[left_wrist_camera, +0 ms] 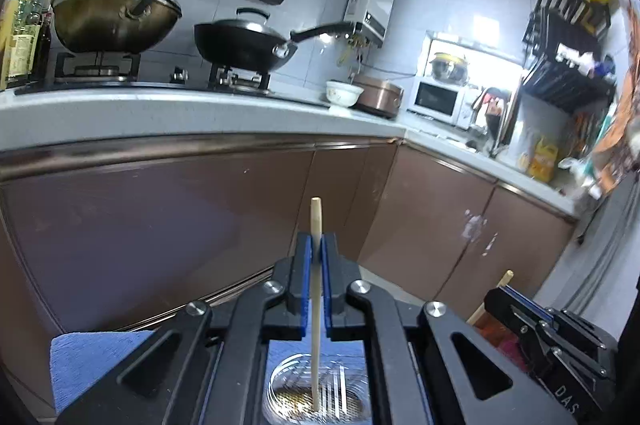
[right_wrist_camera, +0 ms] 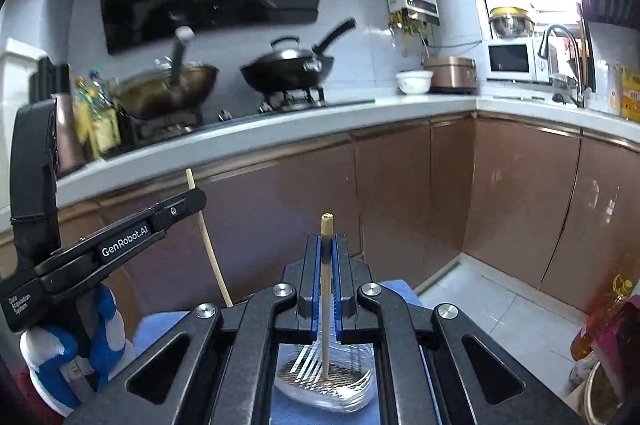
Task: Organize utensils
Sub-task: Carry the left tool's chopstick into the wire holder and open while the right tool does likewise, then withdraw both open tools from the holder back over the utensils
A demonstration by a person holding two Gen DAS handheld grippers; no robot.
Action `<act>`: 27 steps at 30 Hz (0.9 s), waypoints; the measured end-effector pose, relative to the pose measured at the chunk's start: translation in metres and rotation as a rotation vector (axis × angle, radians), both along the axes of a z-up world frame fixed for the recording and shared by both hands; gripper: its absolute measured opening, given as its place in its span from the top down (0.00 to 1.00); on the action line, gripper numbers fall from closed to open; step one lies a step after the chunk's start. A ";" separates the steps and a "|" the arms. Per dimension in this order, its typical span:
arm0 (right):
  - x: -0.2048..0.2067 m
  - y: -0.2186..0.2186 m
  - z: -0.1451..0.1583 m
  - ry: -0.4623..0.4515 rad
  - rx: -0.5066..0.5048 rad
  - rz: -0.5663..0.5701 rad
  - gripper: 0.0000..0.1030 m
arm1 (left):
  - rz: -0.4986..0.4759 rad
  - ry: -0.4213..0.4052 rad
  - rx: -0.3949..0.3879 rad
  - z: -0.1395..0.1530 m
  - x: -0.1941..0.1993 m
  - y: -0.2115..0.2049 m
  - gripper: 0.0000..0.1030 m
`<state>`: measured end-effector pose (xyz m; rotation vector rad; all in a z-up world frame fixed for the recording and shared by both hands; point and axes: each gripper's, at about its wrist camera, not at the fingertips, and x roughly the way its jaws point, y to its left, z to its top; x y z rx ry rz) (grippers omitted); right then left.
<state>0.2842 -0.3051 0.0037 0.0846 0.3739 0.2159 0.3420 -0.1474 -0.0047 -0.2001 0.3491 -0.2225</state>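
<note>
My left gripper (left_wrist_camera: 316, 245) is shut on a pale wooden chopstick (left_wrist_camera: 316, 305), held upright with its lower end over a clear glass holder (left_wrist_camera: 280, 385) with a grid pattern on a blue cloth (left_wrist_camera: 92, 357). My right gripper (right_wrist_camera: 327, 245) is shut on a second chopstick (right_wrist_camera: 326, 305), upright, its lower end in the same glass holder (right_wrist_camera: 352, 393). The left gripper (right_wrist_camera: 196, 197) and its chopstick (right_wrist_camera: 212, 253) also show at the left of the right wrist view. The right gripper (left_wrist_camera: 508, 293) shows at the lower right of the left wrist view.
A white counter (left_wrist_camera: 160, 113) with brown cabinets (left_wrist_camera: 160, 217) runs ahead and turns right. On it are two woks (left_wrist_camera: 240, 41) on a stove, oil bottles (left_wrist_camera: 24, 25), a bowl (left_wrist_camera: 344, 91), a rice cooker (left_wrist_camera: 380, 95) and a microwave (left_wrist_camera: 436, 99). A bottle (right_wrist_camera: 604, 321) stands at right.
</note>
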 end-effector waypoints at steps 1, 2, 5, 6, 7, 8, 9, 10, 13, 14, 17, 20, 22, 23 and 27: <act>0.008 -0.002 -0.011 0.009 0.003 -0.004 0.95 | 0.006 0.002 0.011 -0.010 0.007 -0.005 0.96; 0.011 -0.002 -0.019 0.013 -0.002 -0.010 0.95 | 0.011 0.001 0.021 -0.018 0.012 -0.008 0.96; 0.023 -0.003 -0.048 0.032 -0.019 -0.026 0.95 | 0.031 -0.010 0.061 -0.045 0.021 -0.017 0.96; 0.024 -0.003 -0.056 0.041 -0.015 -0.025 0.95 | 0.032 -0.010 0.066 -0.050 0.021 -0.019 0.96; 0.027 -0.004 -0.065 0.050 -0.013 -0.027 0.95 | 0.036 -0.014 0.079 -0.059 0.021 -0.021 0.95; 0.028 -0.004 -0.073 0.060 -0.011 -0.031 0.95 | 0.037 -0.016 0.088 -0.065 0.020 -0.022 0.95; 0.028 -0.004 -0.079 0.068 -0.004 -0.028 0.94 | 0.035 -0.016 0.096 -0.071 0.019 -0.023 0.95; 0.028 -0.005 -0.085 0.080 0.010 -0.023 0.94 | 0.027 -0.016 0.098 -0.077 0.017 -0.023 0.94; 0.019 -0.006 -0.088 0.077 0.017 -0.022 0.78 | 0.015 -0.047 0.111 -0.077 0.006 -0.021 0.91; 0.015 -0.006 -0.085 0.069 0.021 -0.022 0.72 | 0.009 -0.062 0.115 -0.074 0.000 -0.020 0.84; 0.001 -0.010 -0.069 0.032 0.027 -0.034 0.60 | -0.025 -0.093 0.097 -0.054 -0.017 -0.012 0.68; -0.023 -0.015 -0.045 -0.009 0.032 -0.054 0.55 | -0.040 -0.114 0.074 -0.028 -0.039 0.004 0.66; -0.044 -0.018 -0.027 -0.036 0.037 -0.060 0.53 | -0.040 -0.133 0.068 -0.009 -0.060 0.016 0.60; -0.053 -0.019 -0.021 -0.047 0.038 -0.061 0.53 | -0.040 -0.136 0.068 -0.001 -0.069 0.022 0.54; -0.097 -0.019 0.010 -0.097 0.036 -0.064 0.51 | -0.054 -0.109 0.091 0.032 -0.107 0.044 0.50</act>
